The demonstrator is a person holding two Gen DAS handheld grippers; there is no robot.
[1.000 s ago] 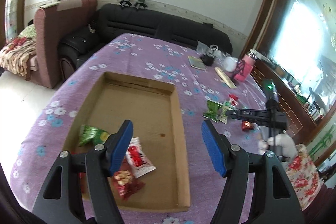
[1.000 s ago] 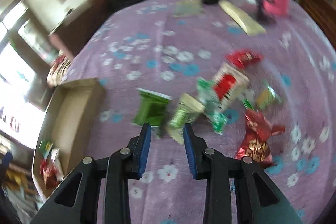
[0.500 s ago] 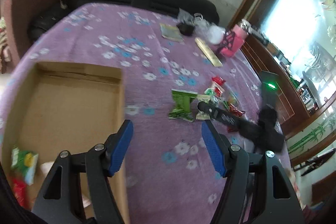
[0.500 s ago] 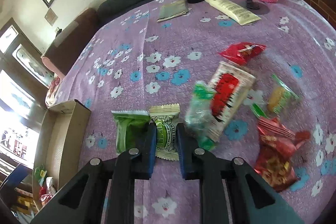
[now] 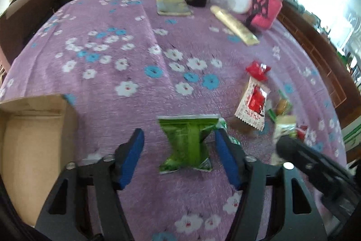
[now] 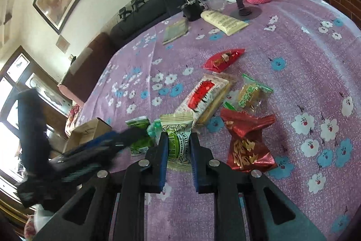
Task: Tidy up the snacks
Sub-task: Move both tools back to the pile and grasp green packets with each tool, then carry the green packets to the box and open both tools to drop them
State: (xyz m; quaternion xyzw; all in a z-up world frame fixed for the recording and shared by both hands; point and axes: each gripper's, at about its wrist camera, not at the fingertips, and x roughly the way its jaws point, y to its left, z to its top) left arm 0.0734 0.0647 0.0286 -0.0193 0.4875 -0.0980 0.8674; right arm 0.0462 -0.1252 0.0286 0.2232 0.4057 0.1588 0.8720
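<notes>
Green snack packet (image 5: 188, 142) lies flat on the purple flowered desk (image 5: 135, 55), between the wide-apart fingers of the left gripper (image 5: 180, 159), untouched. Right gripper (image 6: 179, 156) is clamped on a cream-and-green wafer packet (image 6: 178, 139). Other snacks (image 6: 204, 97) sit just beyond. Cardboard box (image 5: 33, 139) at left.

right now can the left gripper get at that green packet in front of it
Probably yes. The left gripper is open, and the green packet lies flat on the purple cloth between its blue pads, with nothing lying over it. The right gripper, shut on the cream packet, works close beside it and could crowd the grasp.
</notes>
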